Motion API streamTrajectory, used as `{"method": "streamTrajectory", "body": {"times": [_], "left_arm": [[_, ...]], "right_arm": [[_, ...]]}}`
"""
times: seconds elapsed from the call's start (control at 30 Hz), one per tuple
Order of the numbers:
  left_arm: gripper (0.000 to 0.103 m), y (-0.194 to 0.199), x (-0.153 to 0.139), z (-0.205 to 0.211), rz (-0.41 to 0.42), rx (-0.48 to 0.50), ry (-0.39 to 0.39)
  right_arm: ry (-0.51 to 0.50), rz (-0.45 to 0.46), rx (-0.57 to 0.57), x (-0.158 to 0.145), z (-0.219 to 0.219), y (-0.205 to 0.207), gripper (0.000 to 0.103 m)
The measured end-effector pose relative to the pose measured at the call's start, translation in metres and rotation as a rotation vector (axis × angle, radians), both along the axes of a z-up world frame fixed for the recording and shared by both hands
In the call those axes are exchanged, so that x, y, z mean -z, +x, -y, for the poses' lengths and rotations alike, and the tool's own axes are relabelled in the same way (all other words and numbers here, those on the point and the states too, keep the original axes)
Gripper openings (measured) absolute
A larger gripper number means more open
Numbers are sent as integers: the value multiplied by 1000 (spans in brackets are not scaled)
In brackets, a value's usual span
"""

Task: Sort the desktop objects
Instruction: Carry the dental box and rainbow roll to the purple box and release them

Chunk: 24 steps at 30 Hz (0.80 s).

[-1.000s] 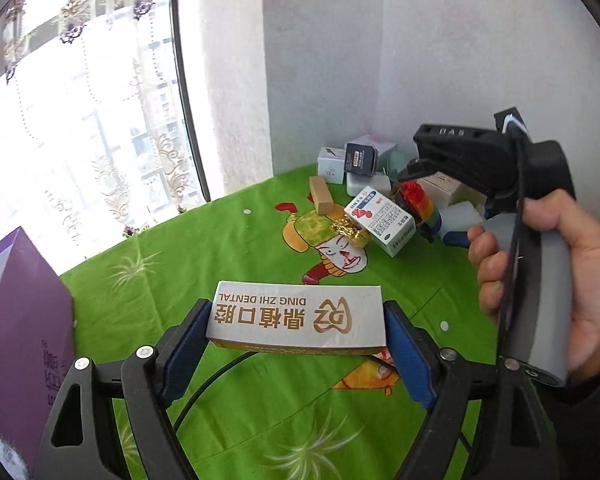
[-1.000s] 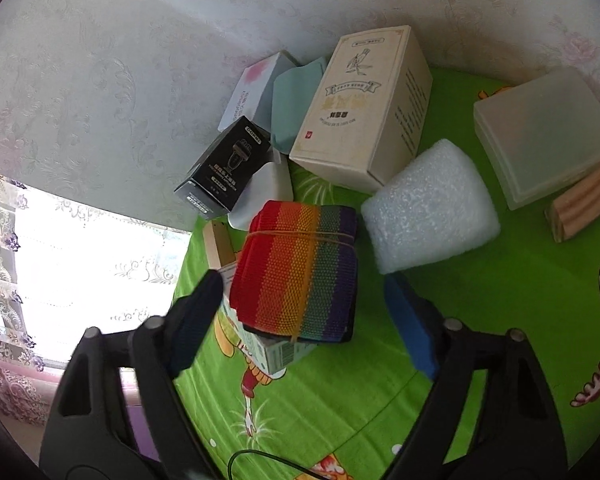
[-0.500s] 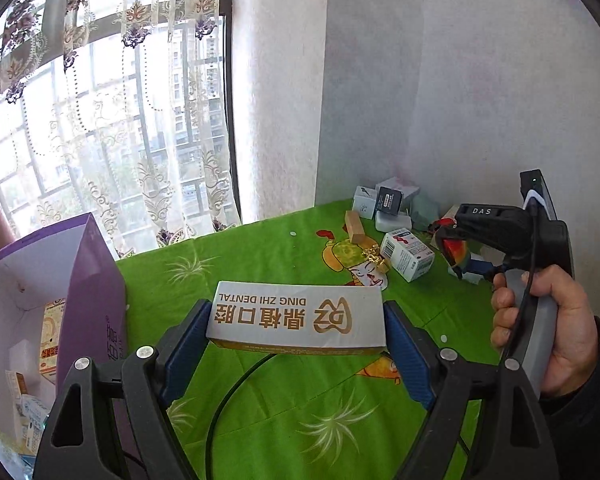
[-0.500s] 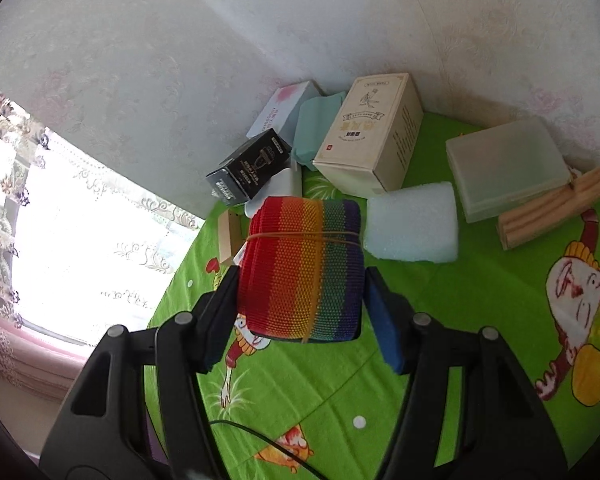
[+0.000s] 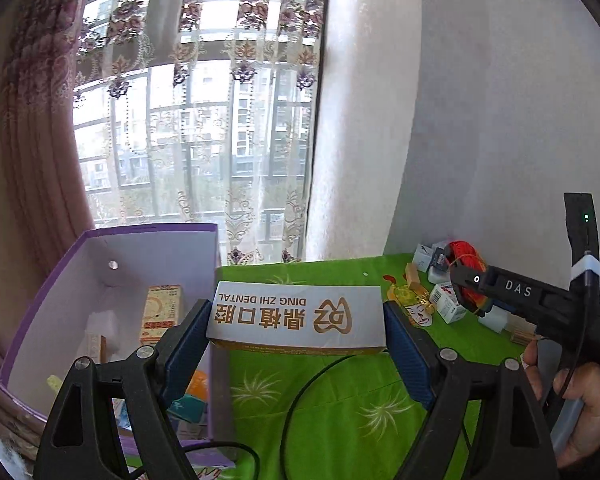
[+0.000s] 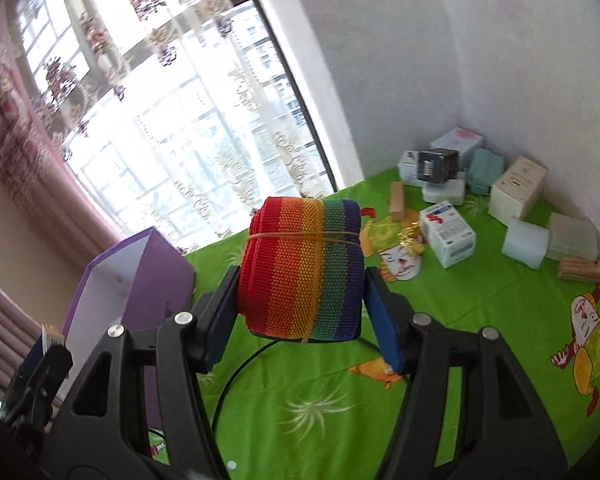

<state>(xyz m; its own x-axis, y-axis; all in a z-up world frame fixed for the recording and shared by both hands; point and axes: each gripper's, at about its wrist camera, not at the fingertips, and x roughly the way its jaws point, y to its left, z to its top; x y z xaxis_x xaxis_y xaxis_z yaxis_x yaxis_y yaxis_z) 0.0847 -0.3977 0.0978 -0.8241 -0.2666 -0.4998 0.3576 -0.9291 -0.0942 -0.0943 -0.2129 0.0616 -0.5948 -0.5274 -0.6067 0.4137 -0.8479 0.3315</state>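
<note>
Midway, I reckon: my left gripper [image 5: 296, 330] is clamped on the dental box [image 5: 296, 316] beside the open purple box [image 5: 112, 280], which already holds a few items. Right gripper [image 6: 300, 300] squeezes the rainbow strap roll [image 6: 300, 264]; several small boxes [image 6: 448, 232] are left by the wall.

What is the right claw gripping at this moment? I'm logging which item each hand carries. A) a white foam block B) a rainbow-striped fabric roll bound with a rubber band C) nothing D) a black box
B: in the right wrist view the right claw has its blue pads pressed on both sides of the rainbow-striped fabric roll, lifted above the green tablecloth.
</note>
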Motion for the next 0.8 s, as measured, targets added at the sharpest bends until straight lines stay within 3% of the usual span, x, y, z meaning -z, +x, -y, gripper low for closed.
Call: {"method": "streamTrajectory", "body": {"times": [0.2,0.37,0.53,0.8], "left_arm": [[84,48,3,64,-3,-198,38],[84,76,12,106,5,-297,42],[84,95,16,136,-6,-345,52],[84,88,21,160,-13,-312,58]], "right_arm": [[85,-90,-213,-13,77,52,63],[136,-131,-334,-12,130,83,63],[197,-158,-441,-3,175,109,63],[249,-148,-508,17,205,120,65]]}}
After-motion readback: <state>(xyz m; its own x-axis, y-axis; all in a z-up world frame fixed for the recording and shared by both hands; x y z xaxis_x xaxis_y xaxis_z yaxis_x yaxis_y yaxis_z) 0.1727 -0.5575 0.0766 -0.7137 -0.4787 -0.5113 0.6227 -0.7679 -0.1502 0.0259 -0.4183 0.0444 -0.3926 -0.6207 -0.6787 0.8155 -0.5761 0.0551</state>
